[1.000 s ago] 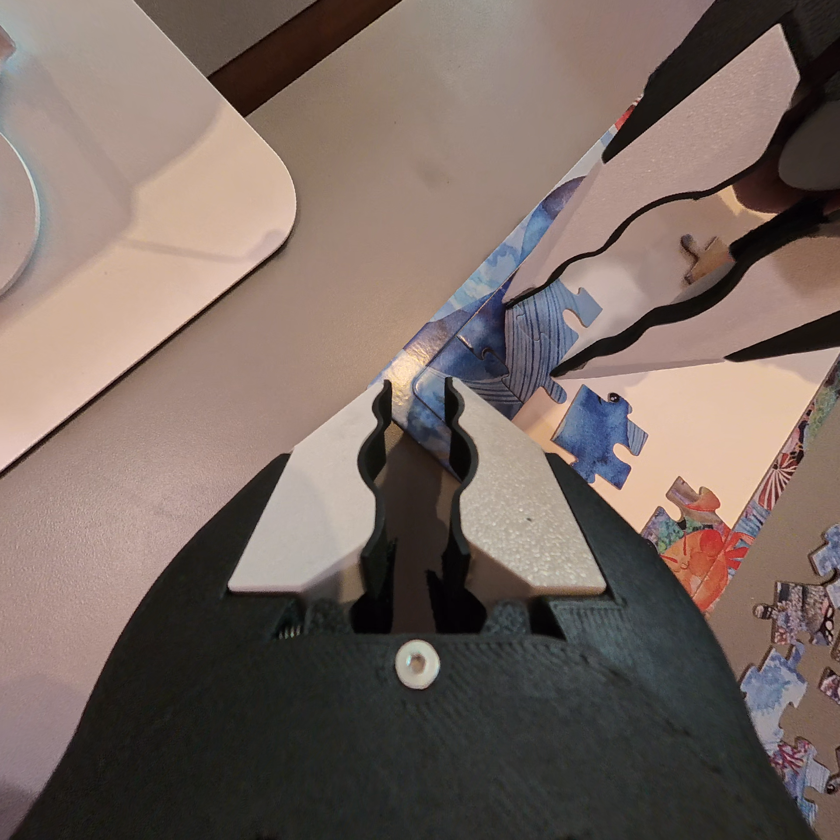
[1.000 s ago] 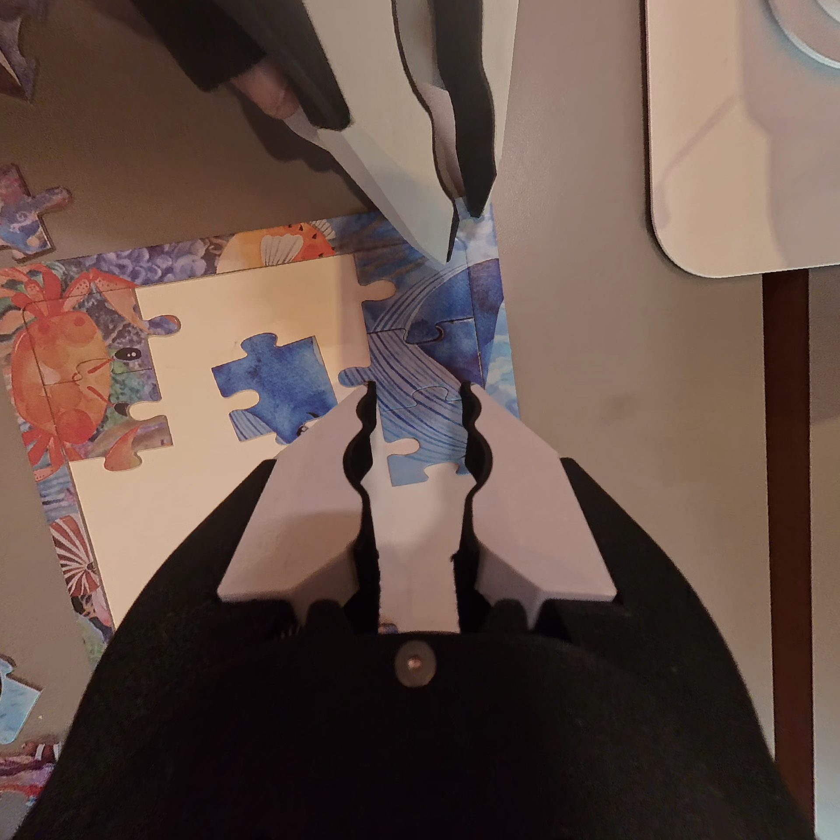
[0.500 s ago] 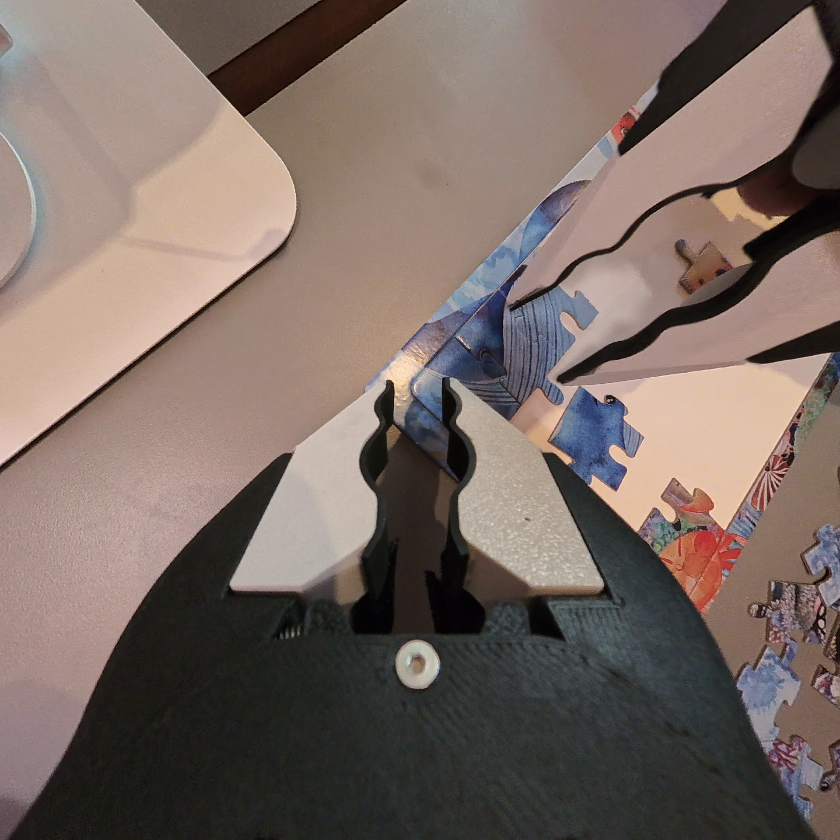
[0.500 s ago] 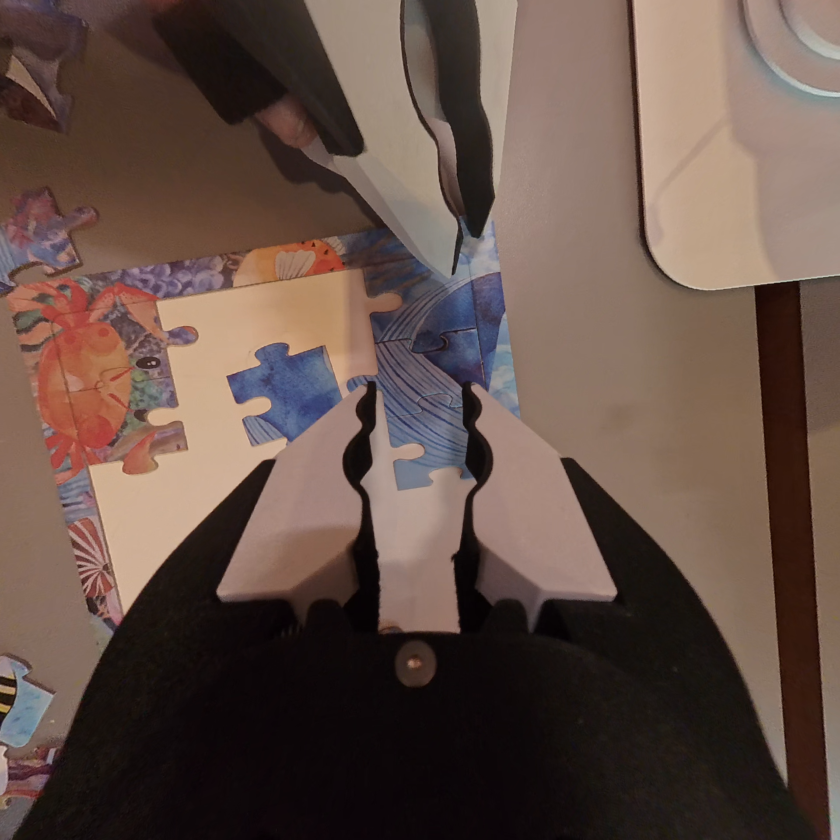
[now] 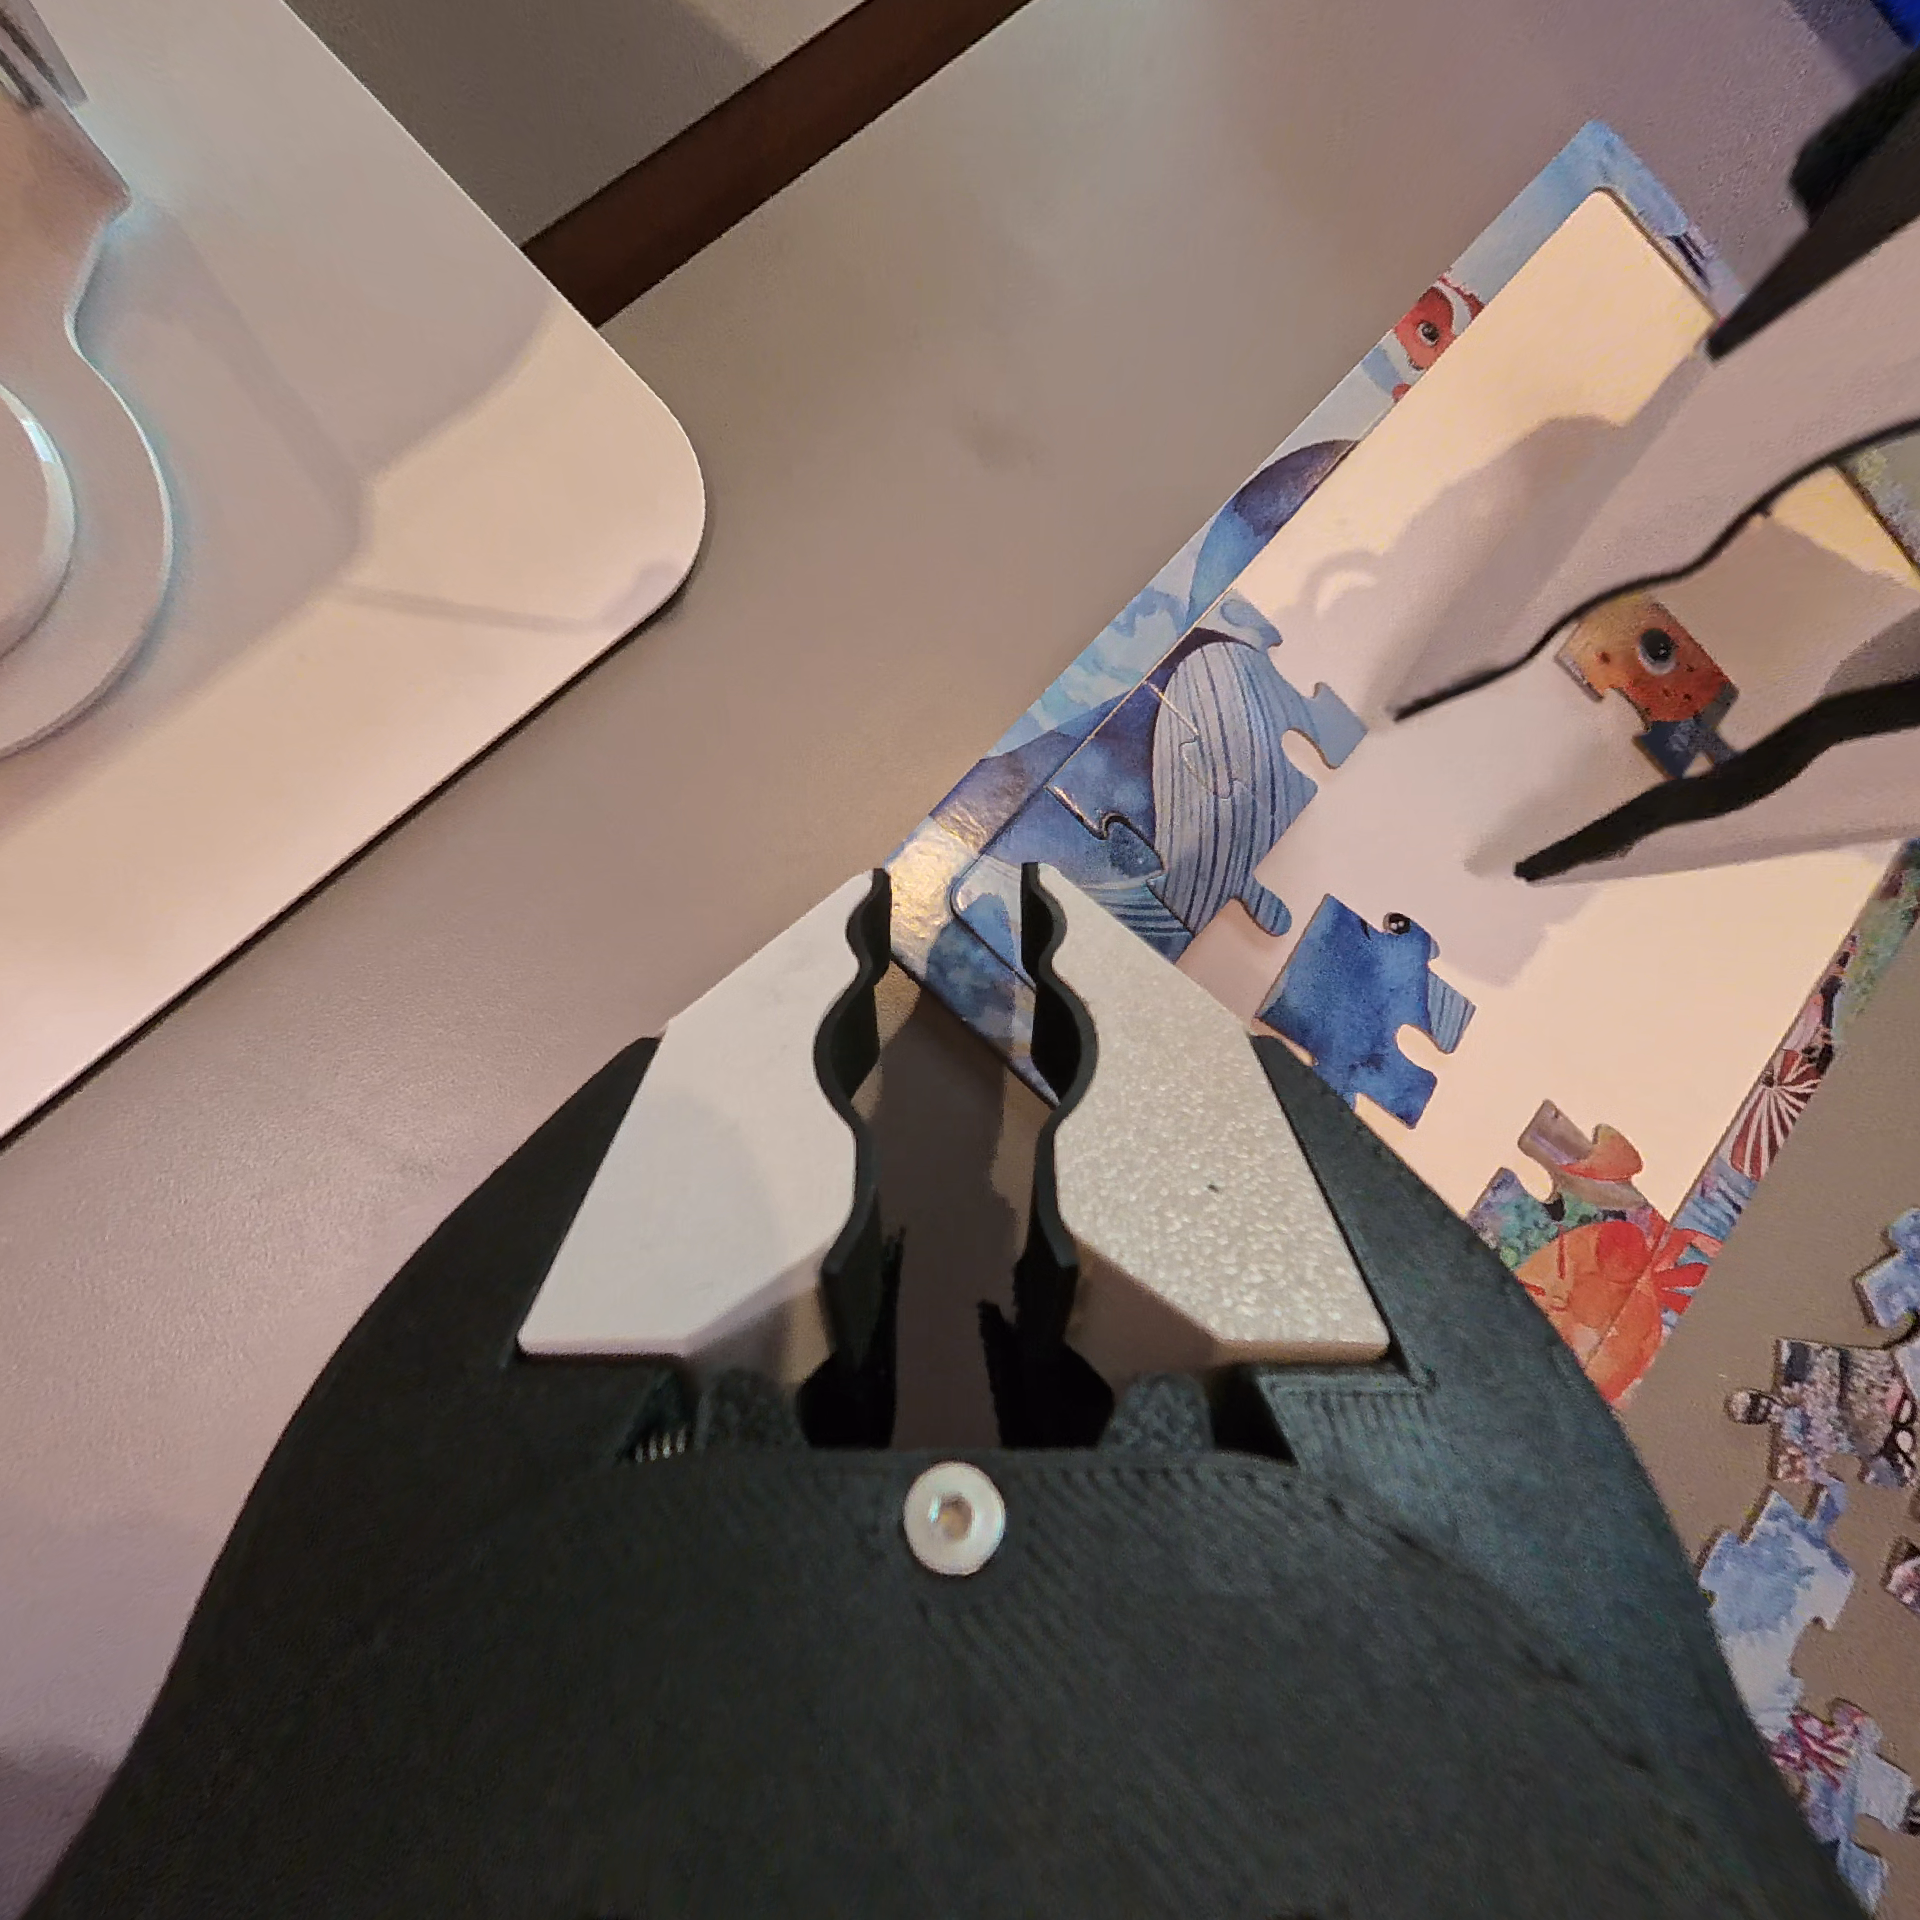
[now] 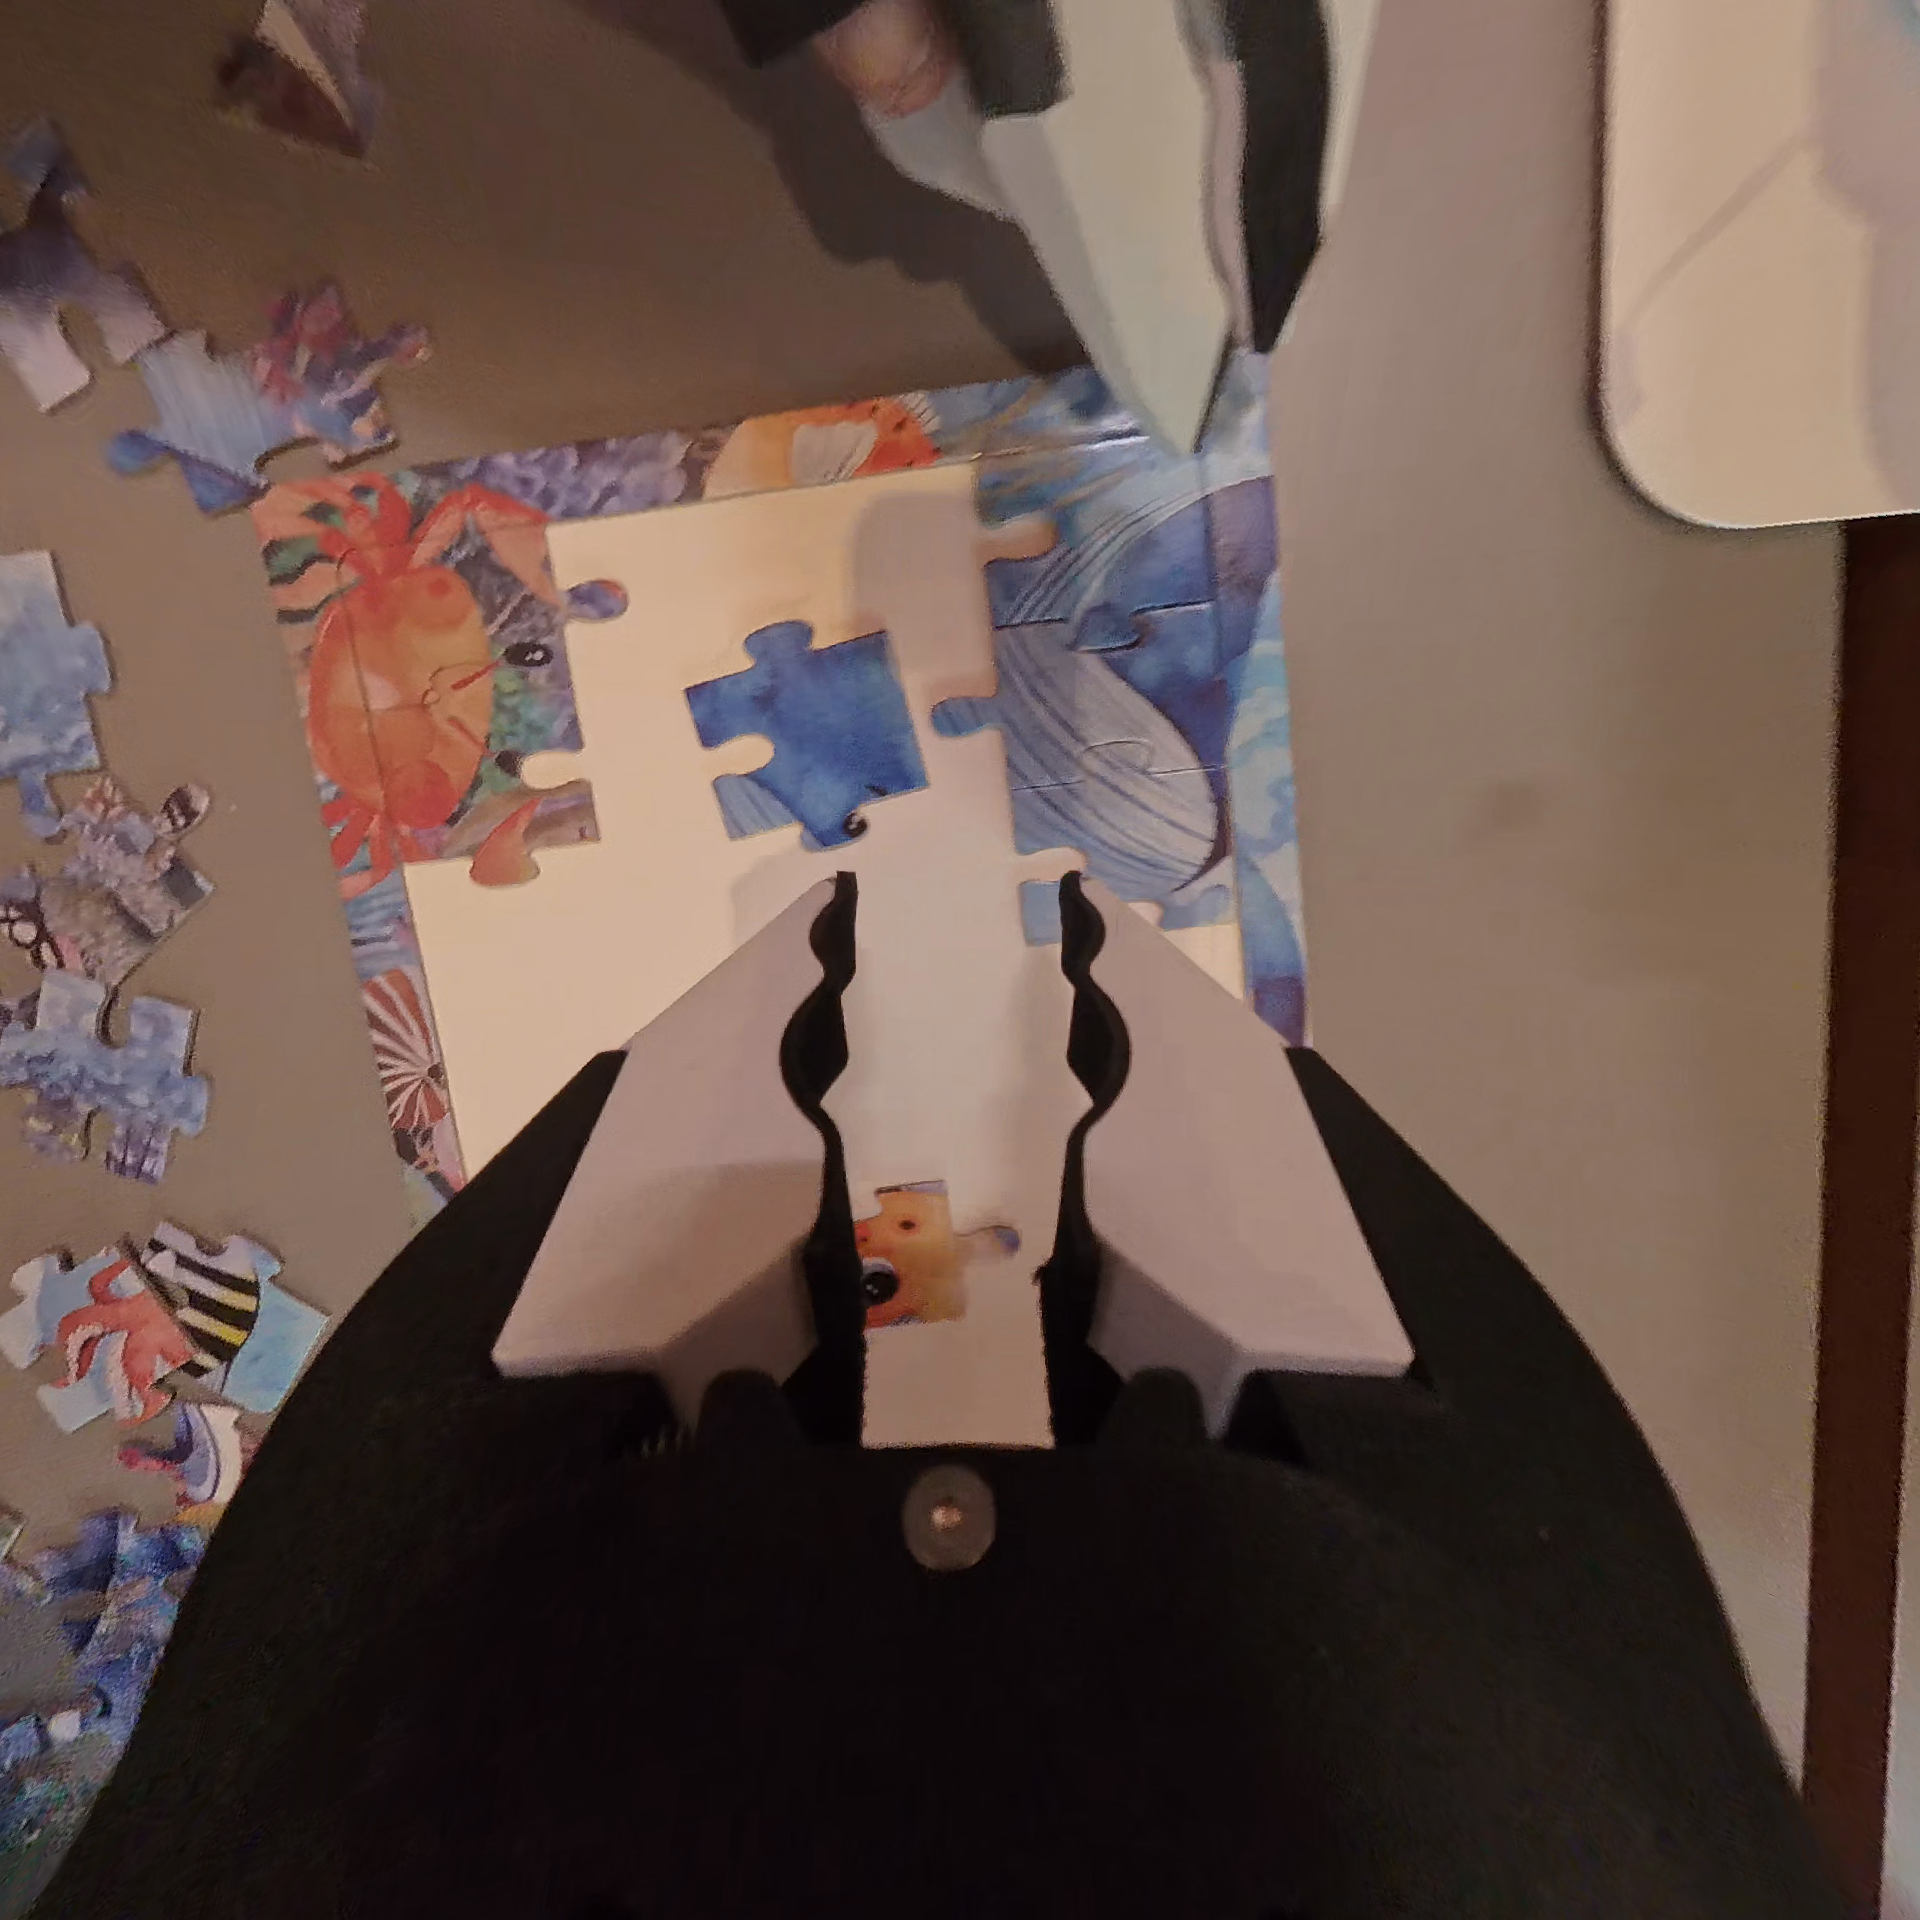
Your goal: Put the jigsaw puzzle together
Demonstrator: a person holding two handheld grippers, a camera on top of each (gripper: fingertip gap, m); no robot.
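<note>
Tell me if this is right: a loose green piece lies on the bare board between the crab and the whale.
Blue, not green: the right wrist view shows the loose piece on the bare board between crab and whale.

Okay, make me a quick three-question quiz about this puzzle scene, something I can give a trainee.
1. True or false: the left gripper is shut on a puzzle piece.
2. Where does the loose dark blue piece lie? A) flat on the bare floor of the puzzle tray; B) on the table outside the tray; C) locked into the joined orange pieces.
3. Which animal do the joined striped blue pieces in the tray corner nearest the left gripper show?

Key: 1 false, its jaws stand apart with nothing between them; 2 A; 3 whale.
</note>
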